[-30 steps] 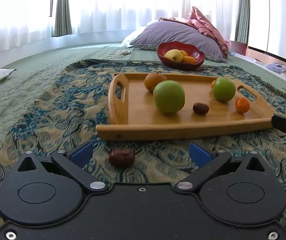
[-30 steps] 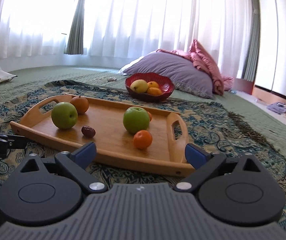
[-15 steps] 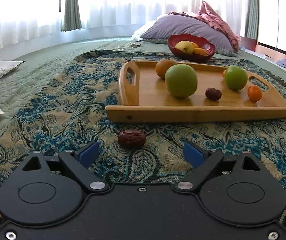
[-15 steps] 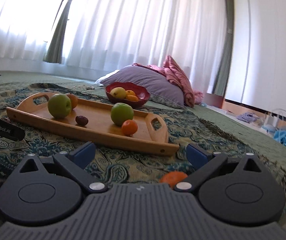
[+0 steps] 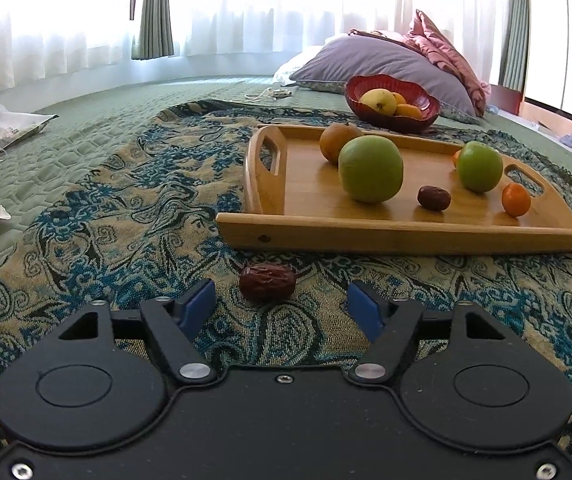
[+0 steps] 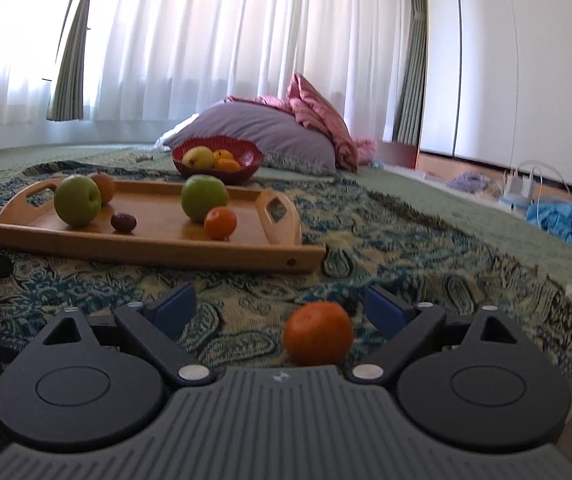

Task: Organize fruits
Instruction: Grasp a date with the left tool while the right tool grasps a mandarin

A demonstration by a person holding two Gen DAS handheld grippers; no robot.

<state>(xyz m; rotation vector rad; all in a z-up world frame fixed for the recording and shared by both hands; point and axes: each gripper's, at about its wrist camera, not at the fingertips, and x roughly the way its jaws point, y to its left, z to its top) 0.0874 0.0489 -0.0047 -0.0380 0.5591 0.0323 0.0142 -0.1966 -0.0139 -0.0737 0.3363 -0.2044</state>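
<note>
1. Left wrist view: left gripper [image 5: 282, 300] low over the patterned blanket [image 5: 126, 208], pointing toward the wooden tray [image 5: 397, 234].
2. Its jaws have just been closing and stand about half apart. A wrinkled dark red date [image 5: 268, 282] lies on the blanket between the blue fingertips [image 5: 200, 304], a little nearer the left one and slightly ahead of both. Neither pad touches it; nothing is held.
3. The date sits just in front of the tray's near wall, off the tray.
4. Right wrist view: right gripper [image 6: 282, 312] also low over the blanket, jaws wide, having just closed a little.
5. A small orange [image 6: 317, 338] rests on the blanket between the jaws, close to the right blue fingertip [image 6: 383, 312] and well clear of the left one. I cannot tell whether the right pad touches it; it is not clamped.
6. On the tray in the left view: a large green apple [image 5: 370, 169], a brownish-orange fruit [image 5: 337, 142] behind it, a second green apple [image 5: 479, 166], a second date [image 5: 433, 198], a small orange fruit [image 5: 516, 199] at the right end.
7. Beyond the tray, a red bowl [image 5: 391, 116] holds a yellow fruit and orange ones; it stands in front of a grey pillow [image 5: 373, 62].
8. A black piece of the left gripper shows at the left edge of the right view, beside the tray's near corner.
</note>
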